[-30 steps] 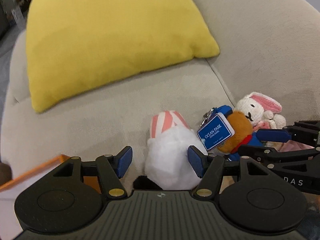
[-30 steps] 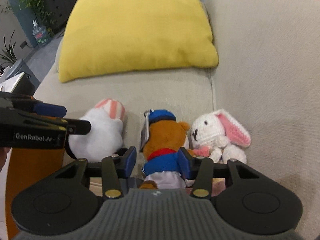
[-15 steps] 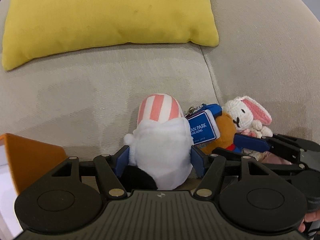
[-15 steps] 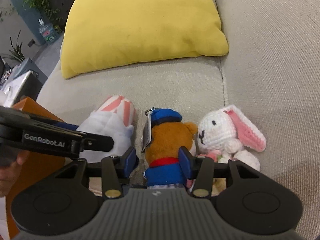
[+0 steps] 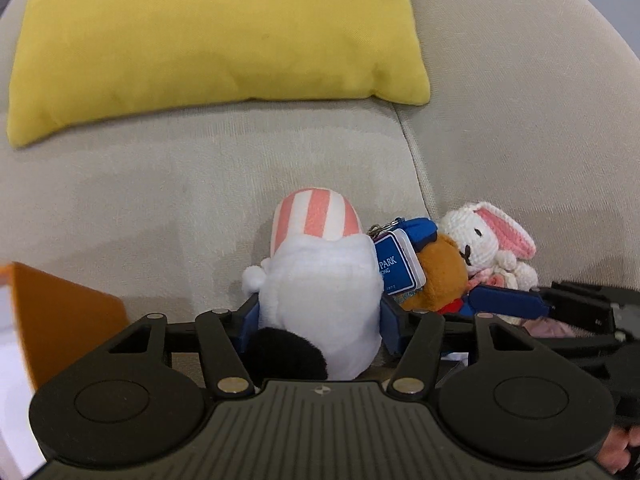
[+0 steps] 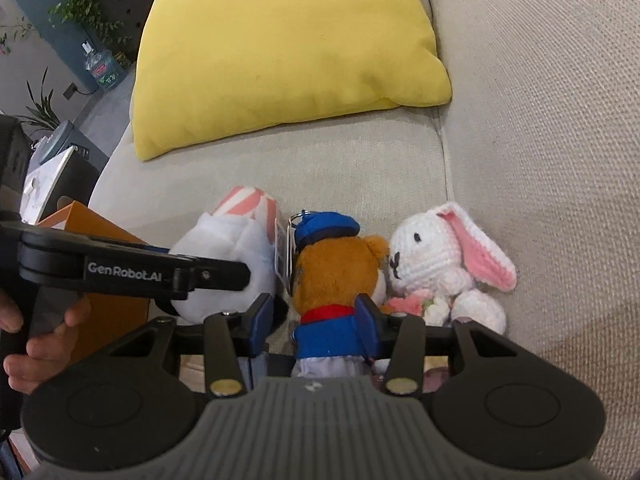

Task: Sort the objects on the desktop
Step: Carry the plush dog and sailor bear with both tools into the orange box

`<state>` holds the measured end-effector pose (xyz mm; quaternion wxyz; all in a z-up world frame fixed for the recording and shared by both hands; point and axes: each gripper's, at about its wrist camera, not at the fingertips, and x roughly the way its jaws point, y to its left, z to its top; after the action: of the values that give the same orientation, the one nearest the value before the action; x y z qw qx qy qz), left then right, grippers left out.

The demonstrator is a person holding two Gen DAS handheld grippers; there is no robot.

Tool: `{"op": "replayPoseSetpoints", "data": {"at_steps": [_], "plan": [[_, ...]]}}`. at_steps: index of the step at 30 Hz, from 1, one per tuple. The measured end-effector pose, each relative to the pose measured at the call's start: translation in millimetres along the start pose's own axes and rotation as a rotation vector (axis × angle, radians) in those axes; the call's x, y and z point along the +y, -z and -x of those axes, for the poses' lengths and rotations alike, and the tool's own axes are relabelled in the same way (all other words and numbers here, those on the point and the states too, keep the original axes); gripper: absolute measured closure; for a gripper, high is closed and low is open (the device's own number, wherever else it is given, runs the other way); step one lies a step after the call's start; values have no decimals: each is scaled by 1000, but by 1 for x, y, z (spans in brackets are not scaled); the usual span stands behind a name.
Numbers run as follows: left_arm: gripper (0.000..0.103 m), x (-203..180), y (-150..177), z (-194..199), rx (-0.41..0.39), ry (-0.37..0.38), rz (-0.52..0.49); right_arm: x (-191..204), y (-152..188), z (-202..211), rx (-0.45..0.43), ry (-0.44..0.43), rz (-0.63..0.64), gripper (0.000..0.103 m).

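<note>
Three plush toys sit in a row on a beige sofa seat [image 5: 160, 184]. My left gripper [image 5: 318, 316] is shut on the white plush with the pink-striped top [image 5: 320, 276]; it also shows in the right wrist view [image 6: 228, 248]. My right gripper [image 6: 314, 320] is shut on the brown bear in blue cap and jacket [image 6: 332, 276], whose blue tag [image 5: 398, 266] shows in the left wrist view. The white crochet rabbit with pink ears [image 6: 440, 268] sits against the bear's right side, untouched.
A yellow cushion [image 6: 288, 52] leans at the back of the seat. An orange box [image 5: 60, 320] stands at the left, next to the white plush. The sofa backrest [image 6: 540, 100] rises on the right. Plants and a water bottle [image 6: 100, 66] are beyond the sofa.
My left gripper moved forward around the white plush and closed on it. My right gripper closed on the bear's body. The toys have stayed in place.
</note>
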<state>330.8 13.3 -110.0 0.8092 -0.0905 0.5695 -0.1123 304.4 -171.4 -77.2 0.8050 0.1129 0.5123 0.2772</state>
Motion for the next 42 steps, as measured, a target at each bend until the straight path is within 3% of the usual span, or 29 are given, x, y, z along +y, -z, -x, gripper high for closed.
{"op": "replayPoseSetpoints", "data": {"at_steps": [4,13,18,21,30,37,42], "plan": [[36,-9,4,18,-71,-55,-73,9,-6,-12,38,31,56,54],[36,-6,6,71,-190,-11,-84,46,-18,-29,204,210,295,54],[36,-5,13,84,-218,-19,-102,54,-20,-51,258,315,400,37],[36,-1,18,93,-228,-17,-105,39,-26,-63,313,266,340,42],[36,12,33,128,-282,-11,-104,42,-30,-27,258,223,313,47],[36,21,60,174,-363,-62,-112,69,-36,15,124,248,326,51],[36,37,88,207,-409,-122,-139,107,-44,62,28,187,317,52]]}}
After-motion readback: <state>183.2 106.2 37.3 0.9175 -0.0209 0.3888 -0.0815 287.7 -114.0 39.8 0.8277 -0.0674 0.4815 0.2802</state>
